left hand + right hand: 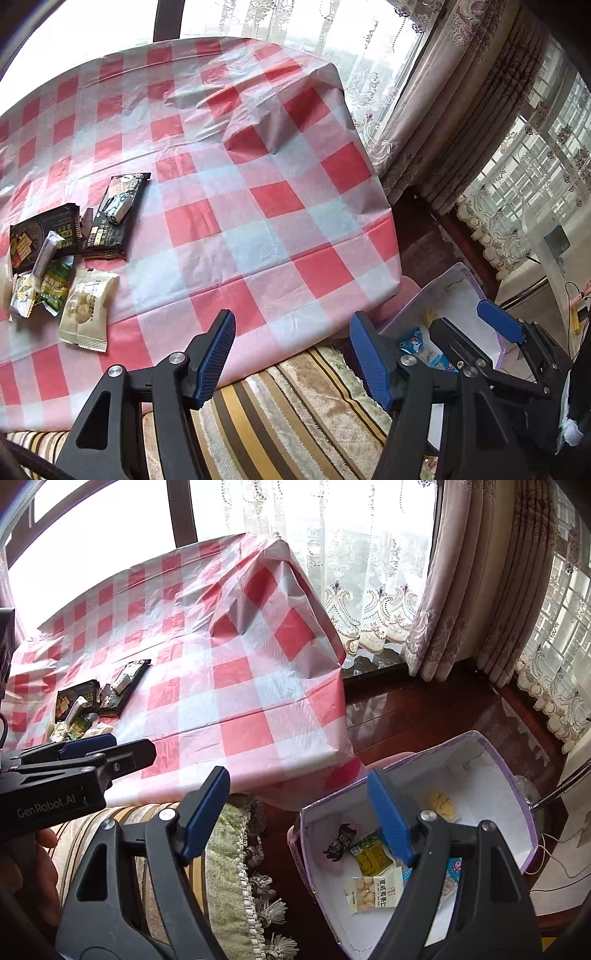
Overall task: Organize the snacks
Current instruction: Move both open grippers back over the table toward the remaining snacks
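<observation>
Several snack packets lie in a pile on the red-and-white checked table (258,229) at its left: a black packet (115,218), a green one (56,287) and a cream one (88,310). The right wrist view shows the same pile (88,705) far off. On the floor stands a white box with purple edges (424,771), holding a nut packet (373,890), a yellow-green packet (373,858) and a black sweet (340,842). My left gripper (293,354) is open and empty over the table's near edge. My right gripper (297,814) is open and empty above the box's left side.
A striped, fringed cushion (229,867) lies between the table and me. Dark wooden floor (424,709), lace curtains (369,602) and heavy drapes (480,590) fill the right. The box (452,291) sits right of the table's corner. A hand (22,878) holds the left gripper (122,751).
</observation>
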Demonstrator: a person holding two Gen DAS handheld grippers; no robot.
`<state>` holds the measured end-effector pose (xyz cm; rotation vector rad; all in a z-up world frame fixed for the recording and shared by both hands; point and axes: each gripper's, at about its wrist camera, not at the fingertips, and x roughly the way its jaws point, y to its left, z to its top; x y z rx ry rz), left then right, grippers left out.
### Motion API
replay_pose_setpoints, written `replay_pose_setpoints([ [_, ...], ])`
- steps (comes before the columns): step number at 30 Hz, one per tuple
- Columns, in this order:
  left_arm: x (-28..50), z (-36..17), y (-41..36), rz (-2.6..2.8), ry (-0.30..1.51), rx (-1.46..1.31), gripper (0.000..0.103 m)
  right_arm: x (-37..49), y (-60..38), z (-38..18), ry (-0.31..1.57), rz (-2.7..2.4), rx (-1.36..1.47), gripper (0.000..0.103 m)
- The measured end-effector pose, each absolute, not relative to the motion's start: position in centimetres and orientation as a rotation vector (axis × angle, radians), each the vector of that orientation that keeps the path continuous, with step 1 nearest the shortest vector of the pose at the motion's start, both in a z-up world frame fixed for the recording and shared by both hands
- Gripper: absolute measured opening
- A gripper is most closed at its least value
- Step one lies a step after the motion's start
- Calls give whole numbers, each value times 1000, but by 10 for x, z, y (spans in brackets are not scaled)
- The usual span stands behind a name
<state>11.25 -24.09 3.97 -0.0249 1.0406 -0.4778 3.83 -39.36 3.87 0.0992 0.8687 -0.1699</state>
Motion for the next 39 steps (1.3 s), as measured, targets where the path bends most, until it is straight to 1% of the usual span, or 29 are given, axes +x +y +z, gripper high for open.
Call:
replay_pose_setpoints([
  [14,125,44,-176,-364,1001,-95,65,60,-329,47,860,-63,48,80],
  [39,141,41,-72,-228,963,-237,65,98,-250,35,903,5,-20,80],
])
